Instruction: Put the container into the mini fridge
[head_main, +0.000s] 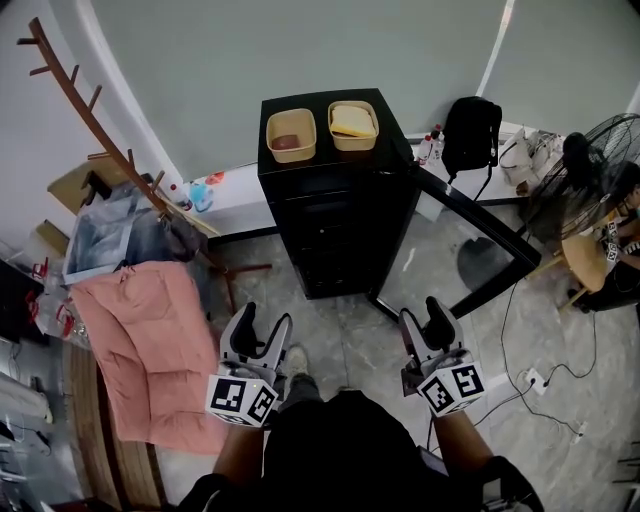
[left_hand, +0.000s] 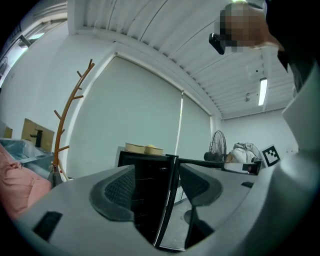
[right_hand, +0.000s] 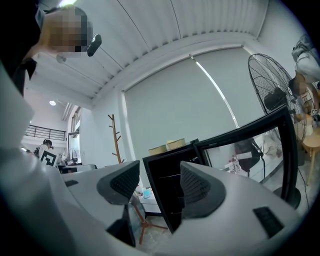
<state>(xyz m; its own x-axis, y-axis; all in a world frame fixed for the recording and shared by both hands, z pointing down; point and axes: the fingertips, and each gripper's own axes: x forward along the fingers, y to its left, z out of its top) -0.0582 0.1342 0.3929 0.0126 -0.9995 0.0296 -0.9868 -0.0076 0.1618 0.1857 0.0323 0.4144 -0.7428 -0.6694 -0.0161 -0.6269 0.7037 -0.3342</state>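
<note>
head view: the mini fridge (head_main: 340, 200) is seen with its door open; two containers (head_main: 291, 135) are parked upright on its top, long axis not made out. nothing is picked up yet. left gripper view: the left tool (left_hand: 157, 187) is held wide, empty. right gripper view: the right tool (right_hand: 160, 187) is spread too, empty.

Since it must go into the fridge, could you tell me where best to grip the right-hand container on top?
Probably the near wall of the container, pinched over its rim from the front and above: it stands upright, rim exposed, on the mini fridge.
</note>
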